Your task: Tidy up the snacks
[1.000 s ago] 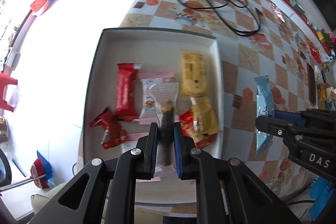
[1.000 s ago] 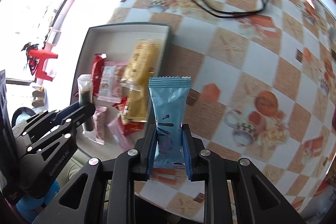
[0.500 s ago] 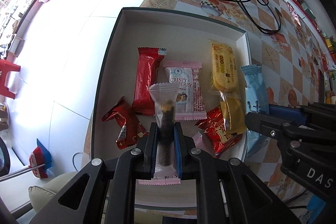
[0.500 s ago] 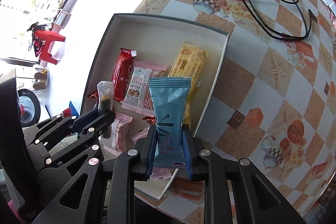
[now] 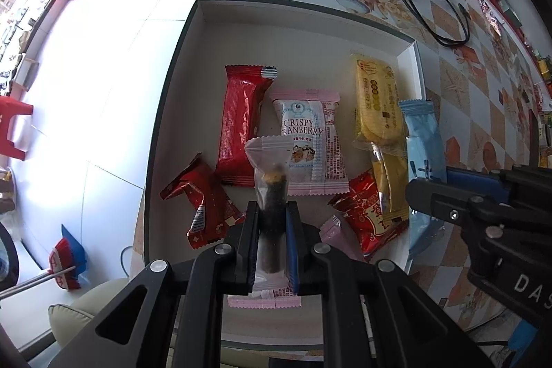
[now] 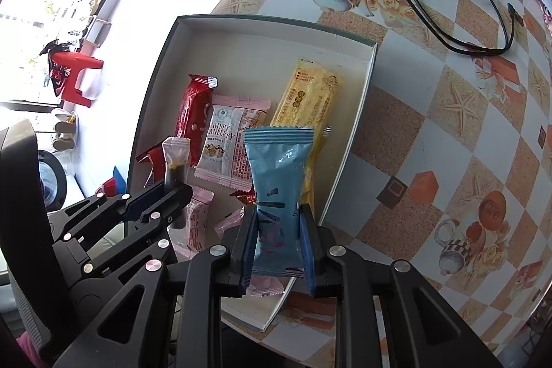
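Both clamped claws moved over tray (image 5: 172,112), gripping clear packet (image 5: 270,181), blue packet (image 6: 277,181).

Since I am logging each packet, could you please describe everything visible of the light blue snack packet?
The light blue snack packet is a slim, glossy foil-like pouch with crimped, serrated end seals and small dark print. It stands upright, its lower part clamped in the right gripper, which is shut on it. It hangs above the right side of the white box, over the yellow packet; whether it touches that one is unclear.
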### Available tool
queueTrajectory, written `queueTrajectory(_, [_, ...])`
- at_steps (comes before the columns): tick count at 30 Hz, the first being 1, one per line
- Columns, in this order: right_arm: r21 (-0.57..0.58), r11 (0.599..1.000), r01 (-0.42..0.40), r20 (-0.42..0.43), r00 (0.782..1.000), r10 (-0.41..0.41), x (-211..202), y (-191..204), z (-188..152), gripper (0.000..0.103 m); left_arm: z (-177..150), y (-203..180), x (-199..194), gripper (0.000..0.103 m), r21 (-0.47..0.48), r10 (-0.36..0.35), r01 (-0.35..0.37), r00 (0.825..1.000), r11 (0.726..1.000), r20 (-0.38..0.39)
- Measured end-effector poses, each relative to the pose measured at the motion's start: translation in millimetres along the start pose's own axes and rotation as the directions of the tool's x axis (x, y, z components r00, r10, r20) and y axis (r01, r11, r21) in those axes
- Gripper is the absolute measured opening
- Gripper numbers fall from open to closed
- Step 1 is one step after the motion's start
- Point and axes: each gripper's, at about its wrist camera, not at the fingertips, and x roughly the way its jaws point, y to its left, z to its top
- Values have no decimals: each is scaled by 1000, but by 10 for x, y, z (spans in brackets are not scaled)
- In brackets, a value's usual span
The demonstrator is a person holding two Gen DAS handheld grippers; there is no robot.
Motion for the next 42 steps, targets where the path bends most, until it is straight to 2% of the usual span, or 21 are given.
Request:
queueTrajectory(8, [2, 1000, 6, -41, 999, -6, 142, 19, 97, 25, 76, -56, 121, 17, 7, 14, -14, 1000, 1000, -16])
queueTrajectory(10, [-1, 1000, 5, -47, 999, -5, 152, 18, 103, 25, 89, -73, 126, 24, 10, 16, -15, 1000, 1000, -13])
queueTrajectory(11, [-1, 1000, 4, -51, 999, -4, 156, 11, 103, 25, 94, -82, 126, 35, 11, 18, -18, 1000, 1000, -11])
queueTrajectory(12, [-3, 1000, 5, -54, 999, -5, 158, 4, 104, 25, 96, -92, 125, 54, 12, 22, -22, 1000, 1000, -9])
queueTrajectory(13, [-5, 1000, 11, -56, 998, -11, 160, 5, 95, 25, 99, -97, 116, 65, 11, 31, -31, 1000, 999, -1])
queueTrajectory(14, [-8, 1000, 21, -58, 998, -22, 159, 2, 92, 31, 102, -102, 95, 79, 9, 43, -43, 999, 999, 14])
queueTrajectory(15, [-11, 1000, 27, -56, 998, -27, 153, 1, 88, 41, 109, -108, 75, 81, 6, 47, -48, 999, 999, 24])
queueTrajectory(16, [-15, 999, 36, -43, 998, -36, 130, -1, 81, 65, 117, -119, 62, 81, 9, 48, -48, 998, 999, 29])
queueTrajectory(17, [-19, 999, 44, -24, 999, -45, 95, 3, 78, 73, 126, -124, 62, 81, 8, 46, -46, 999, 999, 25])
queueTrajectory(19, [-28, 998, 53, -19, 998, -54, 62, -8, 77, 73, 144, -150, 74, 81, 8, 56, -56, 998, 998, 10])
queueTrajectory(22, [-35, 997, 64, -15, 998, -64, 37, -10, 65, 73, 167, -173, 114, 84, 16, 123, -123, 992, 992, -9])
queueTrajectory(24, [-40, 996, 76, -6, 997, -76, 11, -14, 46, 73, 177, -146, 103, 85, 14, 143, -143, 990, 990, -2])
queueTrajectory(25, [-41, 996, 83, -1, 997, -83, -2, -16, 37, 83, 188, -145, 99, 85, 11, 148, -148, 989, 989, -1])
queueTrajectory(26, [-40, 995, 90, 7, 996, -90, -14, -18, 27, 98, 198, -134, 95, 85, 8, 157, -157, 988, 988, 0])
queueTrajectory(27, [-39, 994, 99, 23, 995, -99, -40, -24, 16, 103, 201, -126, 93, 85, 6, 171, -171, 985, 985, -1])
queueTrajectory(40, [-76, 981, 178, 75, 982, -172, -213, -51, -64, 102, 169, -37, 51, 85, -5, 143, -143, 989, 990, -23])
queueTrajectory(42, [-88, 978, 187, 78, 980, -181, -220, -22, -72, 102, 67, -78, -23, 85, -3, 146, -146, 989, 989, -18])
